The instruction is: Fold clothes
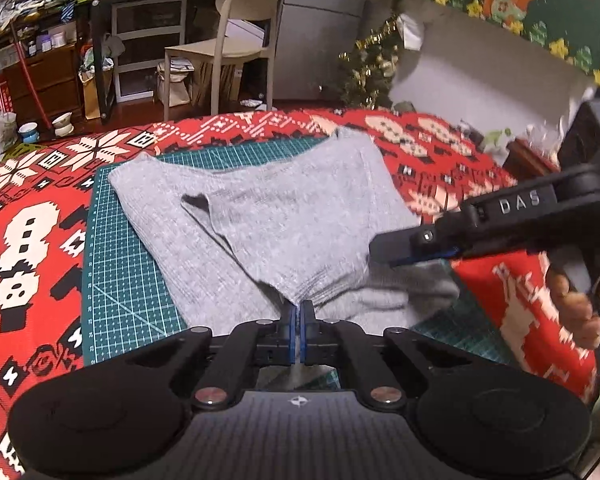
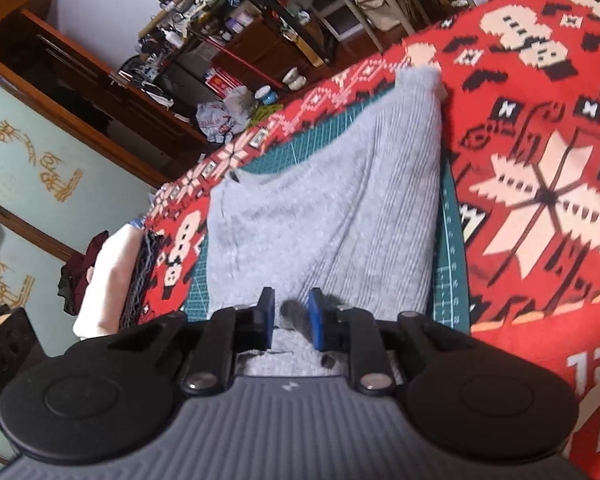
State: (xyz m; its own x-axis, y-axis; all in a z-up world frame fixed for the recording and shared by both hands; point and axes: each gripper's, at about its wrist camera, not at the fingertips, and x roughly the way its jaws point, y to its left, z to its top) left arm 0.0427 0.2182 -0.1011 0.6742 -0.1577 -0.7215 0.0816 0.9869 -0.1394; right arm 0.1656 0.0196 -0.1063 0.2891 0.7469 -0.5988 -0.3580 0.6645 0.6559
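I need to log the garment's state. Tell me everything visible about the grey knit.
The grey knit garment looks ribbed, soft and heathered. It lies partly folded on the green cutting mat, one layer lifted over another. The left gripper is shut on its near edge; the right gripper hangs open over it.

Bed (image 1: pixel 40 208) covered by red blanket (image 2: pixel 540 160) with white snowflake and snowman pattern. Green cutting mat (image 1: pixel 116 264) lies flat on the blanket, grid lines showing. Grey knit garment (image 1: pixel 268 216) lies on the mat, partly folded; its far corner reaches past the mat's far edge onto the blanket. Near the bed's left edge, a white folded bundle (image 2: pixel 108 276), partly seen.
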